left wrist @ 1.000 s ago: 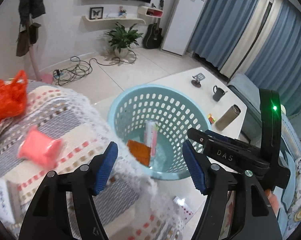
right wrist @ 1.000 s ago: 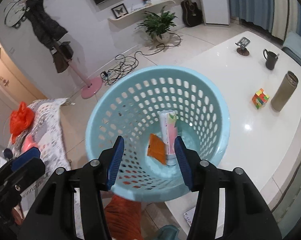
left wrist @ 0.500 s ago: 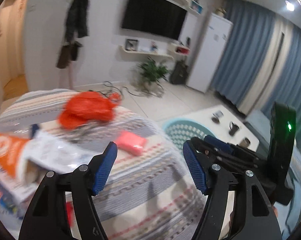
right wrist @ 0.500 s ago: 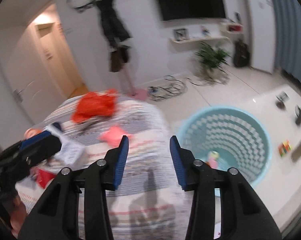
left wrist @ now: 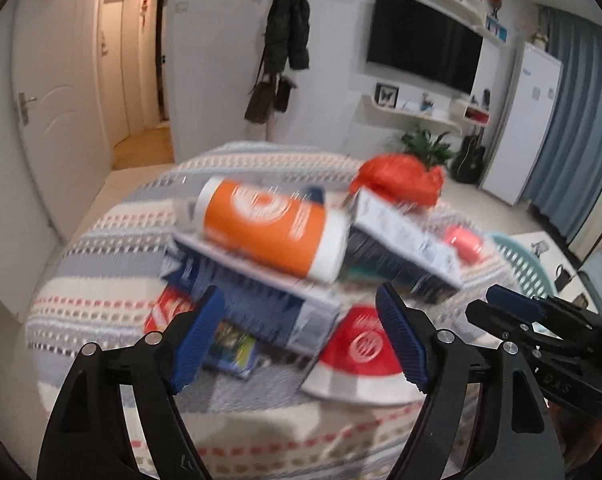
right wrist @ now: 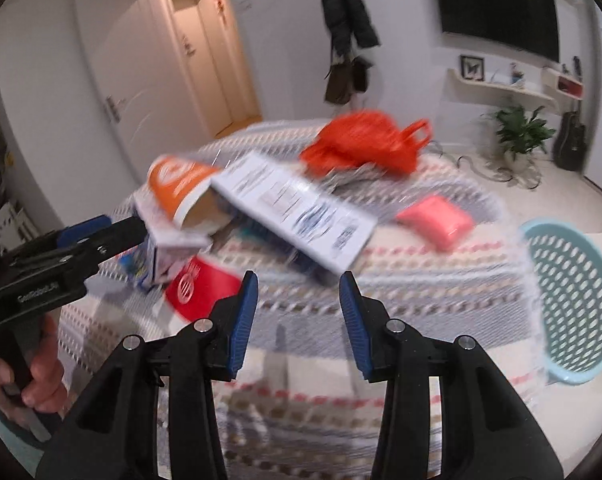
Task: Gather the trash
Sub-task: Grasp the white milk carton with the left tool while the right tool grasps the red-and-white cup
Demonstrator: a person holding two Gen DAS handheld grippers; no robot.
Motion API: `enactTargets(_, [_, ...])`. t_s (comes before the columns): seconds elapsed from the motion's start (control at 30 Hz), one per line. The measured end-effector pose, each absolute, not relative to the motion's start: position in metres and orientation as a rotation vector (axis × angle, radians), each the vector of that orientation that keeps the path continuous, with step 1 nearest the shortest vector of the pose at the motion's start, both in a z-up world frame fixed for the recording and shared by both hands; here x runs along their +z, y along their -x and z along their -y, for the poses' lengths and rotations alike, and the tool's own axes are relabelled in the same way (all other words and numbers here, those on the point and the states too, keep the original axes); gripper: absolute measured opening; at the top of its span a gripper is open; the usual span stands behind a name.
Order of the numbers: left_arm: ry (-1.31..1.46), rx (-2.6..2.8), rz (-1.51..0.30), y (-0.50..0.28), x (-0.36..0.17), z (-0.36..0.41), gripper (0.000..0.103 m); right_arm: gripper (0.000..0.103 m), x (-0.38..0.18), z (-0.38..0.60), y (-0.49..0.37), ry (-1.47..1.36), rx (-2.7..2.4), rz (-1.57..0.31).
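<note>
Place: a home, the living room of a flat.
Wall: a dark flat television (left wrist: 423, 54) hangs over white floating shelves (left wrist: 411, 110) holding a framed butterfly picture (left wrist: 387, 95) and small ornaments.
Corner: a potted plant (right wrist: 519, 130) stands on the pale tiled floor beside a black guitar (right wrist: 569, 140) and a tall white fridge (left wrist: 527, 120).
Window side: long blue curtains (left wrist: 573, 120).
Entry: a coat and bags hang on a coat stand (left wrist: 285, 40), next to white panelled doors (left wrist: 49, 116) and a lit hallway.
Foreground: a striped woven cover (right wrist: 421, 280) strewn with household packaging, with a pale blue perforated basket (right wrist: 569, 304) just beside it.
</note>
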State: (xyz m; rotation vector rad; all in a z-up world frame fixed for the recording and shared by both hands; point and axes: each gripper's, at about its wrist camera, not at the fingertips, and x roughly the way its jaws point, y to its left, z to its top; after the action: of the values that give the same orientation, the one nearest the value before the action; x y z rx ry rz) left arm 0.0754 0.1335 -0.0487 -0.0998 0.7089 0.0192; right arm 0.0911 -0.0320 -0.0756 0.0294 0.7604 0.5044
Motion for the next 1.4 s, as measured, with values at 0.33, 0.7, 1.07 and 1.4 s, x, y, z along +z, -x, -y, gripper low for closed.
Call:
enactTargets(0.33, [0.001, 0.086, -0.761, -0.088, -0.076, -0.131, 0.076, 0.046, -0.096, 0.011, -0.080, 0.017, 0.558, -0.842])
enactTargets(0.7, [0.076, 0.183, -0.783, -0.051, -0.086, -0.197, 0.069, 0.062, -0.099, -0.014, -0.094, 0.024, 0.593, -0.881])
enactTargets(1.07, [0.248, 0.129, -0.730, -0.034, -0.062, -0.256, 0.080, 0.069, -0.110, -0.036, -0.111, -0.021, 0.635, -0.953])
enactTargets(1.4, [0.131, 0.199, -0.886, -0.118, -0.071, -0.219, 0.078, 0.074, -0.114, -0.046, -0.119, -0.034, 0.635, -0.969])
